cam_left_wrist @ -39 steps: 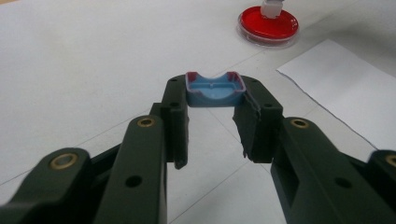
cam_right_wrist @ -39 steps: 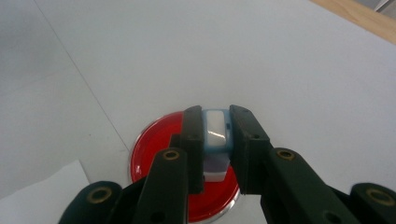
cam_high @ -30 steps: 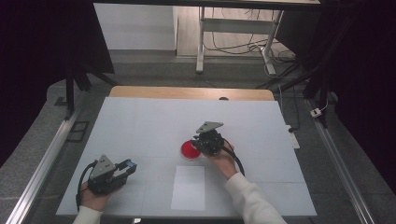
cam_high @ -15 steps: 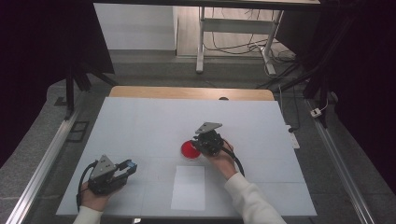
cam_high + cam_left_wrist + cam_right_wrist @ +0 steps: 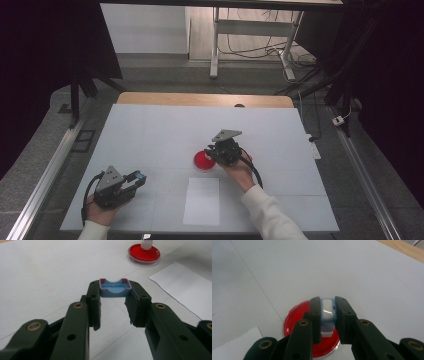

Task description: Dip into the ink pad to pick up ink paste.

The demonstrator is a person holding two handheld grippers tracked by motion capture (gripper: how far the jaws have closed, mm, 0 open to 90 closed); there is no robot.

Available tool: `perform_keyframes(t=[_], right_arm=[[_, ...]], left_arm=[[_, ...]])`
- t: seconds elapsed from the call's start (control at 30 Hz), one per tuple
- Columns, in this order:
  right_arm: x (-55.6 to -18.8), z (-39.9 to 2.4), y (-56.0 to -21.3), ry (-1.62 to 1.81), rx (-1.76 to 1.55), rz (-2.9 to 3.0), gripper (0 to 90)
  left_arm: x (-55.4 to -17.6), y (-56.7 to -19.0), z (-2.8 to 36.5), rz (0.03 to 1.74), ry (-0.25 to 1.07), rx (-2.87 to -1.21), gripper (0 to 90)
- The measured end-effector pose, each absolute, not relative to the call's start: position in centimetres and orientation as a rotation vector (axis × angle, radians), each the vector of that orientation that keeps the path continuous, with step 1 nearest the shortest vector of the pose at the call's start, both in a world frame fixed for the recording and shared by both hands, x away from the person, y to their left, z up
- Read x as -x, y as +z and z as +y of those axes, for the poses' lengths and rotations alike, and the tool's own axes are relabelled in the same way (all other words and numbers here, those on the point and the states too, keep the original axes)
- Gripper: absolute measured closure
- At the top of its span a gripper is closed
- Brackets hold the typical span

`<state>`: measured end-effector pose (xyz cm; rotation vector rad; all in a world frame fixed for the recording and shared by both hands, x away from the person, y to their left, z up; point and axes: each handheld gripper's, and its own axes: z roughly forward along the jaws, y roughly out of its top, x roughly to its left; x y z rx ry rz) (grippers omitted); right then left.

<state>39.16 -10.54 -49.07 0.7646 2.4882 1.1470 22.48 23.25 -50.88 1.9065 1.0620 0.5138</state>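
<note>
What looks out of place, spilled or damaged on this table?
Nothing is spilled. The red dish sits flat, and the paper sheet lies flat beside it. One oddity: the blue cap in the left gripper has red smears along its rim.

The white table (image 5: pixel 165 130) is bright and evenly lit while the room around it, from nine o'clock to three o'clock, is very dark, and in the gripper views the near black jaws look soft and blurry.

surface: white table (image 5: pixel 160 130) | on it: red dish (image 5: pixel 202 161), white paper sheet (image 5: pixel 202 201)
</note>
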Motion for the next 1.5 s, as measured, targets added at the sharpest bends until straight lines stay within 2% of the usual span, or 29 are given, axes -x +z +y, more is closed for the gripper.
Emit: perform_keyframes(t=[1.5], right_arm=[[-36.5, -13.3, -45.3, 1.417, -0.739, 2.407, 75.7]], left_arm=[[-22.7, -50.9, 23.2, 1.06, 0.517, -1.911, 65.2]])
